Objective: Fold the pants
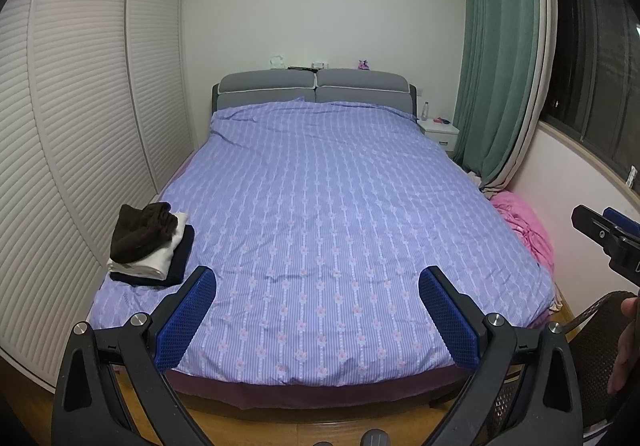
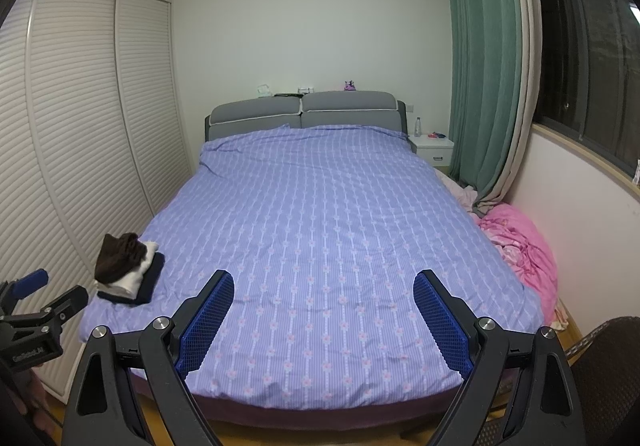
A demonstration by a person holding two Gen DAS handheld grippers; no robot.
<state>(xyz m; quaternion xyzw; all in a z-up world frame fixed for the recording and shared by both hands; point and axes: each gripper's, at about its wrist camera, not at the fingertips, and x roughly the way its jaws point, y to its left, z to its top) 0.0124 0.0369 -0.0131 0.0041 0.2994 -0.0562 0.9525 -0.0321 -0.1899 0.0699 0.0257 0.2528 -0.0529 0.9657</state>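
A stack of folded clothes (image 1: 150, 242) lies on the front left corner of the bed (image 1: 320, 206): a brown piece on top, a white one under it, a dark navy one at the bottom. The stack also shows in the right wrist view (image 2: 128, 270). My left gripper (image 1: 318, 286) is open and empty, held above the foot of the bed. My right gripper (image 2: 324, 290) is open and empty too, to the right of the left one. Each gripper shows at the edge of the other's view, the right gripper (image 1: 608, 234) and the left gripper (image 2: 44, 294). No loose pants are in view.
The bed has a purple striped cover and a grey headboard (image 1: 316, 90). A louvred wardrobe (image 1: 80, 106) runs along the left. A pink bundle (image 2: 520, 242) lies at the bed's right side below green curtains (image 1: 496, 58). A wicker chair (image 2: 600, 382) stands at front right.
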